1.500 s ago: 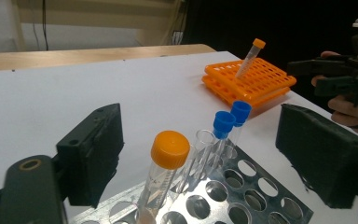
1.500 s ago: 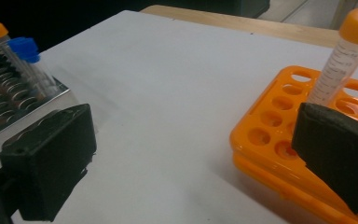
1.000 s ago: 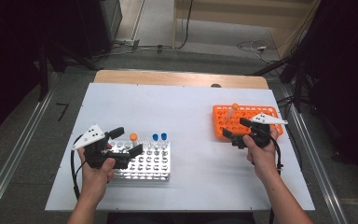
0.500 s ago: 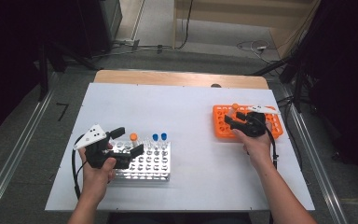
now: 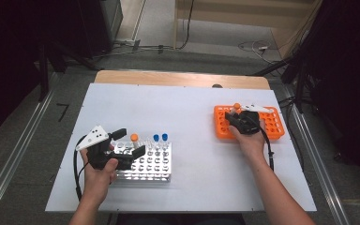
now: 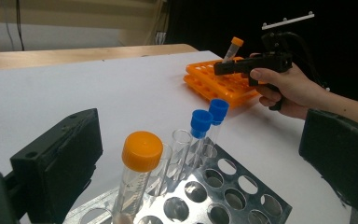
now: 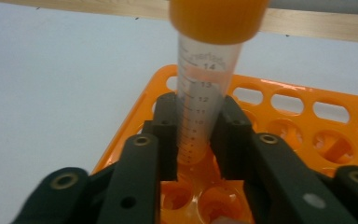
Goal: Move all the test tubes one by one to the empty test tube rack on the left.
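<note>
Your right tongs have just closed on the orange-capped tube, still in the orange rack; left tongs open, empty. Lift & transfer left.

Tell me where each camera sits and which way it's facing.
High view: above the person's side, looking forward and down on the table; both forearms enter from below.
Left gripper view: on the left hand-held gripper, facing across the metal rack; its open jaws frame an orange-capped tube.
Right gripper view: on the right hand-held gripper, facing the orange rack; its jaws clamp a tube.
Shared: the left gripper view also shows that tube and the right hand.
</note>
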`<action>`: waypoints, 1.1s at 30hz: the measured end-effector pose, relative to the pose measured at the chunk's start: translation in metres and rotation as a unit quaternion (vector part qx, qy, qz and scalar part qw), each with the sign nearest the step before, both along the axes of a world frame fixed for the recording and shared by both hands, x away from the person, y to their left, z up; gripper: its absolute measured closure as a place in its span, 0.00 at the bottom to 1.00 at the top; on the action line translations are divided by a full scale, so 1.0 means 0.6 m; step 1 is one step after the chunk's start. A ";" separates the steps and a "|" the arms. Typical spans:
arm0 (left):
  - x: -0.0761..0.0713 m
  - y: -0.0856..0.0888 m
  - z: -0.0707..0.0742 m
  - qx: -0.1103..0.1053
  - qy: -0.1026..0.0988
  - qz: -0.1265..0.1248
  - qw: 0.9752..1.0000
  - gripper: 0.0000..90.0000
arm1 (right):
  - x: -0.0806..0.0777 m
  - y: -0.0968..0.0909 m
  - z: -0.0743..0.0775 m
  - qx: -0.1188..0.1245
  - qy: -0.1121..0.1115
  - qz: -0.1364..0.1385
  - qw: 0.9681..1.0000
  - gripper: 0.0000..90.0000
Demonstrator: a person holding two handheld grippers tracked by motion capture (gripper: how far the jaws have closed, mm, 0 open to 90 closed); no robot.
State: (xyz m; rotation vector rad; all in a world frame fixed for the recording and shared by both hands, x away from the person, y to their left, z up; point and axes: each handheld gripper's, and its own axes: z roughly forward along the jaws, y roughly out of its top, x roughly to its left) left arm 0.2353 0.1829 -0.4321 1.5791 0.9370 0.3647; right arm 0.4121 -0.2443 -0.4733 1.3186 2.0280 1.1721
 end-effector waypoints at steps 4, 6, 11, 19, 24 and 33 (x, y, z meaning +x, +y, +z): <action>-0.002 0.000 0.003 0.000 -0.004 0.000 1.000 0.00 | -0.003 0.001 0.003 -0.004 -0.014 0.004 1.000 0.81; -0.003 -0.001 0.004 -0.001 -0.005 0.000 1.000 0.00 | -0.005 -0.001 0.007 0.004 -0.020 0.006 1.000 0.81; -0.004 -0.003 0.007 0.000 -0.010 -0.003 1.000 0.00 | -0.017 -0.009 0.025 0.012 -0.047 0.009 0.999 0.81; -0.005 -0.011 0.010 0.004 -0.013 -0.009 1.000 0.00 | -0.050 -0.019 0.052 0.030 -0.056 0.032 0.997 0.81; -0.006 -0.017 0.012 0.005 -0.014 -0.013 1.000 0.00 | -0.083 -0.023 0.061 0.034 -0.059 0.057 0.996 0.80; -0.007 -0.030 0.015 0.009 -0.017 -0.022 1.000 0.00 | -0.137 -0.019 0.071 0.042 -0.056 0.093 0.993 0.80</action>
